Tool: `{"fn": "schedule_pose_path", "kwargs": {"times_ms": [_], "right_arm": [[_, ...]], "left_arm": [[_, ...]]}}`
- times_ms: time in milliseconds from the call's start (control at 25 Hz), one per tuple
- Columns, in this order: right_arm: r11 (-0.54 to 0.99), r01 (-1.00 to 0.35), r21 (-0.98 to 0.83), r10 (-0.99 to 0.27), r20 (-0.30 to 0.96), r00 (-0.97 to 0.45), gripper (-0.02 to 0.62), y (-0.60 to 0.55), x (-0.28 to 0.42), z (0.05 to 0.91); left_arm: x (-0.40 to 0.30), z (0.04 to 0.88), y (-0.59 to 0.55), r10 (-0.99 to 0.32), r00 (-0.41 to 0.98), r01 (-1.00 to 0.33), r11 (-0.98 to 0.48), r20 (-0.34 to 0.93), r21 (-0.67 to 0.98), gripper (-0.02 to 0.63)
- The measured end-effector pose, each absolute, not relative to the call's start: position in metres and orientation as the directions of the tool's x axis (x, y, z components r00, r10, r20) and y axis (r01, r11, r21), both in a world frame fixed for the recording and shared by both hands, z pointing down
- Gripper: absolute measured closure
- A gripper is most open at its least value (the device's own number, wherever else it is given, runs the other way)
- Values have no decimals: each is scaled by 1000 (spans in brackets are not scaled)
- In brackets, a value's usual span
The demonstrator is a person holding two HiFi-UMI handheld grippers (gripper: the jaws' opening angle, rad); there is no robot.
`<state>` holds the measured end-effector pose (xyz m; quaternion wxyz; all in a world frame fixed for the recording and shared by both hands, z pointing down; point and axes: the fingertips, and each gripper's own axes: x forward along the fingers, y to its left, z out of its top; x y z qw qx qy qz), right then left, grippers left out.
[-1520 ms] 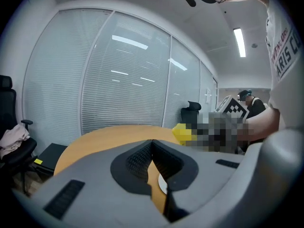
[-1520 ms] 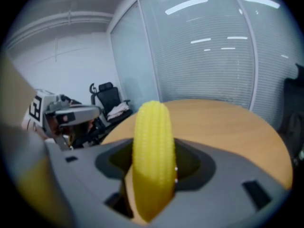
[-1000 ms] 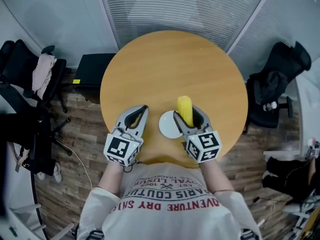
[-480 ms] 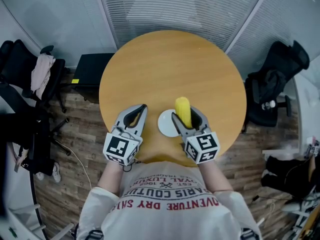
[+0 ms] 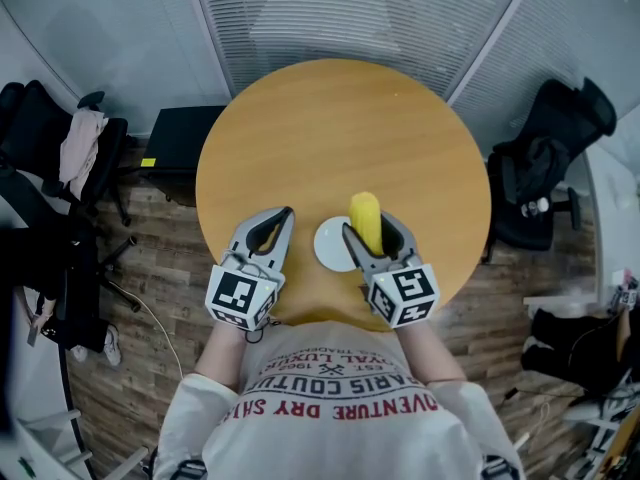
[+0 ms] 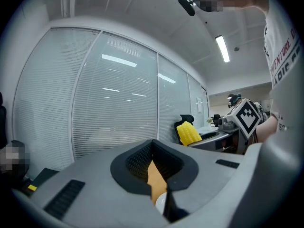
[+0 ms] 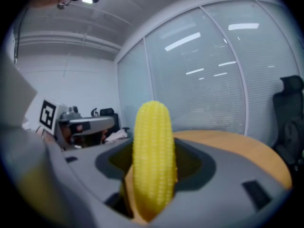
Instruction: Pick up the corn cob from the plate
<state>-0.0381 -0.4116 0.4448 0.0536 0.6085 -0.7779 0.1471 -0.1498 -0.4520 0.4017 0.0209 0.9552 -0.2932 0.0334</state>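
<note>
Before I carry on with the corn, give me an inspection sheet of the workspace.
Surface: round wooden table, only the plate on it.
Job's things: corn cob held off the plate, which is empty.
Clutter: nothing seen.
Grippers: right tongs shut on the corn cob; left tongs shut, empty.
Cables: thin cable on the floor, left.
Surroundings: office chairs either side, blinds behind.

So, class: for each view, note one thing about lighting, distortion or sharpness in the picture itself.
Head view: fisheye bows the window frames; light on the table is even. Left gripper view: dark vignette at the corners, ceiling lamp blown out. Right gripper view: the corn cob fills the centre; lamp reflections streak the glass.
</note>
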Motion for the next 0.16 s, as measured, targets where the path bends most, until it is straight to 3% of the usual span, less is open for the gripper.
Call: {"fn": "schedule_pose_path", "kwargs": {"times_ms": [160], "right_arm": [[214,-962,-170,-930,265,-254,328,-412,-44,448]], "left_arm": [[-156,403,-453,-561,824,-564,-825,74,21,572]]}}
